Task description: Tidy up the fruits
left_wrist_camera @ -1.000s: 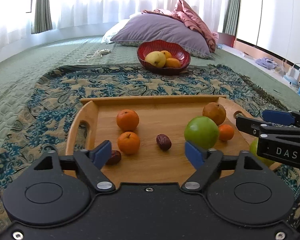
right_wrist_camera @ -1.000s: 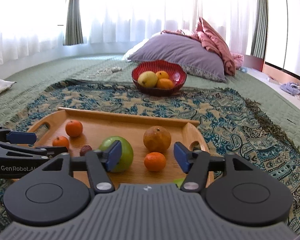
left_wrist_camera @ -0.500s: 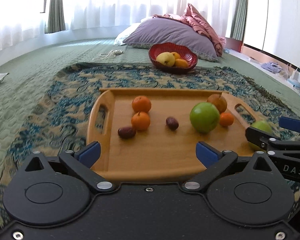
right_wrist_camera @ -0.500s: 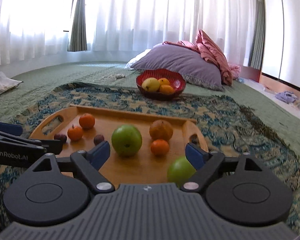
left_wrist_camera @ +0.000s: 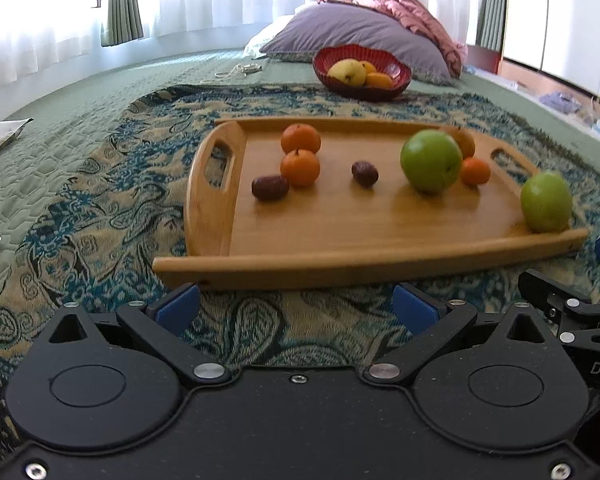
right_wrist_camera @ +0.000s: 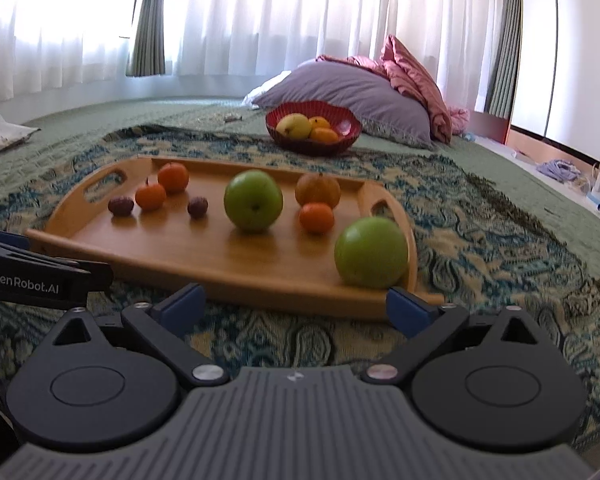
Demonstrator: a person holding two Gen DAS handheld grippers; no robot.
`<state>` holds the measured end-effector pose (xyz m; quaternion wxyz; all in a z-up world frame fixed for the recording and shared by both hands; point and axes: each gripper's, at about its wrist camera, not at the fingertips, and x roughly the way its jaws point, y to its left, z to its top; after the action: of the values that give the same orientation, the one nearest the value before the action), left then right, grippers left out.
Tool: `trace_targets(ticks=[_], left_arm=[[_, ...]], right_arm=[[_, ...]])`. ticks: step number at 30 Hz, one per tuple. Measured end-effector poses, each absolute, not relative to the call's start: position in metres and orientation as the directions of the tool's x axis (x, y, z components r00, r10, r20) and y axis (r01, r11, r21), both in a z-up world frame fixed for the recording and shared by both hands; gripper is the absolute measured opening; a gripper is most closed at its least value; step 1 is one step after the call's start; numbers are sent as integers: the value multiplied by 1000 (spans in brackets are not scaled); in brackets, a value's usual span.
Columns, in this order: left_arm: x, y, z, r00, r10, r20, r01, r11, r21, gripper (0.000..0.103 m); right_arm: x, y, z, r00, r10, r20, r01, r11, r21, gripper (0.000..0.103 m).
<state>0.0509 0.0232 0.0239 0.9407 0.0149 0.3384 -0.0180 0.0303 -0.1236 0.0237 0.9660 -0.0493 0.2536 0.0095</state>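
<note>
Bedroom, sheer curtains at the back, green quilted bedspread with a patterned blue throw (left_wrist_camera: 100, 208) over it. A wooden tray (left_wrist_camera: 340, 268) lies on the throw; a red bowl (right_wrist_camera: 342, 136) sits past the tray's far edge, near a purple pillow (right_wrist_camera: 352, 88).

Bowl holds a yellow pear (right_wrist_camera: 294, 126) and what look like two oranges (right_wrist_camera: 325, 135). Tray holds the rest: two tangerines (left_wrist_camera: 300, 167) near the left handle, two dark dates (left_wrist_camera: 270, 188) toward the left and middle, one green apple (left_wrist_camera: 431, 160) right of centre, a brownish round fruit (right_wrist_camera: 318, 190) behind a small tangerine (right_wrist_camera: 317, 217) toward the far right, and a second green apple (right_wrist_camera: 371, 252) at the near right corner against the rim.

Left gripper (left_wrist_camera: 296, 304) hangs in front of the tray's near edge, jaws spread wide, nothing between them. Right gripper (right_wrist_camera: 296, 304) sits off the near right corner, jaws opening, empty, second apple just beyond the right finger.

Progress: early, judging by counts. A few fruits in the bowl, eight loose on the tray, assuming the bowl is the target.
</note>
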Motion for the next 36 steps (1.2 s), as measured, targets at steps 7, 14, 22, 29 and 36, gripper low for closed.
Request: trace_targets(ticks=[7, 14, 22, 29, 36], left_arm=[[57, 19, 10, 750, 2, -661, 24, 999, 31, 103], [64, 21, 5, 748, 4, -664, 3, 1000, 10, 103], [66, 23, 3, 750, -2, -661, 2, 1000, -1, 103], [62, 22, 0, 763, 2, -647, -4, 1000, -1, 103], [66, 23, 1, 748, 3, -663, -10, 1000, -7, 103]], right_arm=[[39, -129, 8, 844, -25, -535, -20, 997, -78, 103], [50, -133, -6, 815, -26, -579, -13, 998, -63, 103], [58, -141, -13, 811, 11, -585, -23, 1000, -12, 103], [65, -144, -16, 803, 32, -595, -45, 999, -6, 103], [63, -143, -18, 812, 30, -583, -47, 999, -14, 103]])
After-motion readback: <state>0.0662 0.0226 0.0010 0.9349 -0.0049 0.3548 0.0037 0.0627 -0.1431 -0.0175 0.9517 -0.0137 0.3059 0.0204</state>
